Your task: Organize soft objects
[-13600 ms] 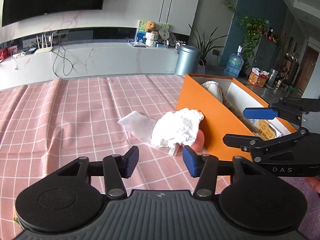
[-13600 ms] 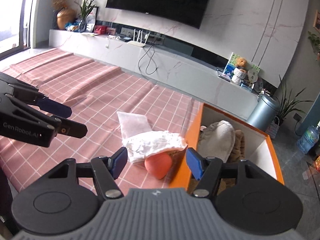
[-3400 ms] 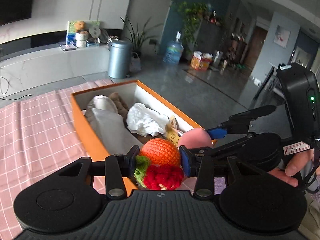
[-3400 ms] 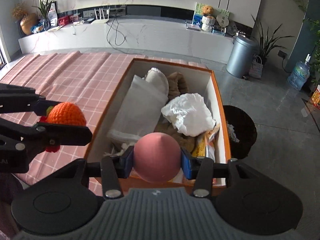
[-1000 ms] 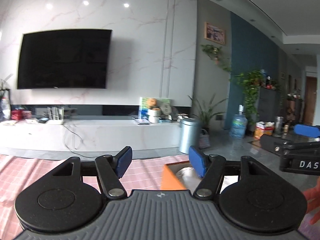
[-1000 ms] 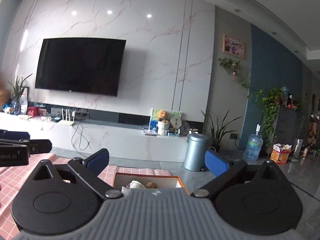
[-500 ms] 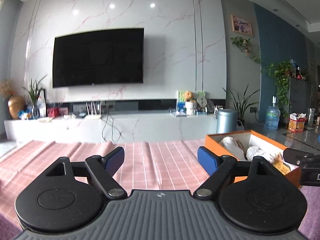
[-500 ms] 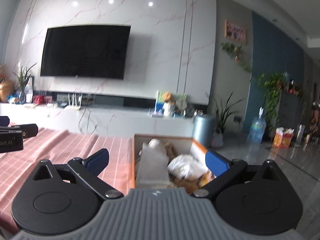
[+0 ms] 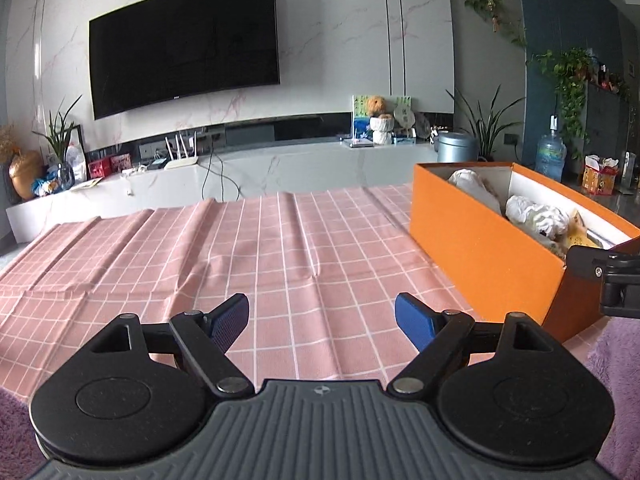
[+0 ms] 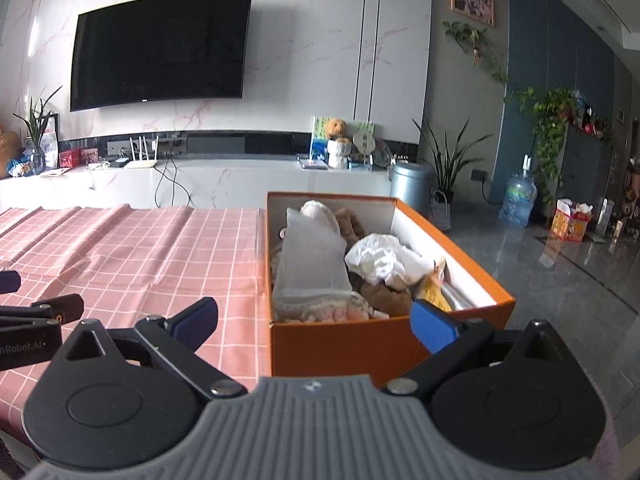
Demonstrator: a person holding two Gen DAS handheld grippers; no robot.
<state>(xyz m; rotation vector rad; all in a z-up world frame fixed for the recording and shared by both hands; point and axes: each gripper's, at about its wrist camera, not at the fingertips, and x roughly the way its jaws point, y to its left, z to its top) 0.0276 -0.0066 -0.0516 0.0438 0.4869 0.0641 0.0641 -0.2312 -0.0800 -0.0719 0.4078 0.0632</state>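
An orange box (image 10: 352, 348) stands at the right end of the pink checked tablecloth (image 9: 280, 248). It holds soft things: a white flat pouch (image 10: 312, 264), a crumpled white cloth (image 10: 380, 258), brown plush (image 10: 386, 296) and a yellow packet (image 10: 432, 292). The box also shows in the left wrist view (image 9: 480, 248). My left gripper (image 9: 322, 320) is open and empty over bare cloth, left of the box. My right gripper (image 10: 314, 326) is open and empty just before the box's near end. Part of the right gripper (image 9: 608, 276) shows at the left view's right edge.
Behind the table a white marble TV bench (image 9: 260, 172) runs under a wall TV (image 9: 184, 44). A grey bin (image 10: 410, 180), potted plants and a water bottle (image 10: 518, 198) stand on the floor to the right. Purple fleece (image 9: 616, 360) lies at the near edge.
Both grippers have tilted down from the wall toward the table and opened wider. The soft toys they held earlier are no longer in them.
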